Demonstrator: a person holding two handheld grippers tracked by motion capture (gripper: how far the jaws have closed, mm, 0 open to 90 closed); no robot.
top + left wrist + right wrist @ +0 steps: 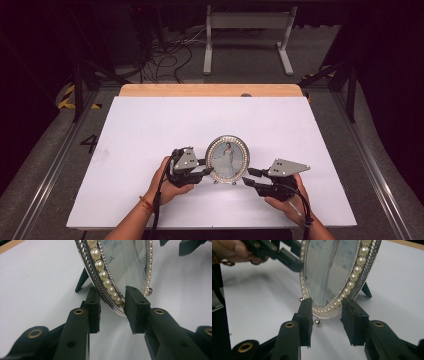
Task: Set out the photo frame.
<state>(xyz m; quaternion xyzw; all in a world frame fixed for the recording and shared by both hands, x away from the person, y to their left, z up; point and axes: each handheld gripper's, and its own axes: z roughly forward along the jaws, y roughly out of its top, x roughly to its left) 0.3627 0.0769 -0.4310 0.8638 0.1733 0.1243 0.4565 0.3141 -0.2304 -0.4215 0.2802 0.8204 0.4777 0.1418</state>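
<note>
Frame [117, 267] top cut off

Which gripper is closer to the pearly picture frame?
Left, by a little. The left gripper has its jaws around the frame's lower rim, not yet clamped. The right gripper sits just off the frame's other side, jaws open towards its bottom edge.

Oval picture frame [227, 159] upright on the table [150, 130], between left tool [204, 172] and right tool [248, 177].
</note>
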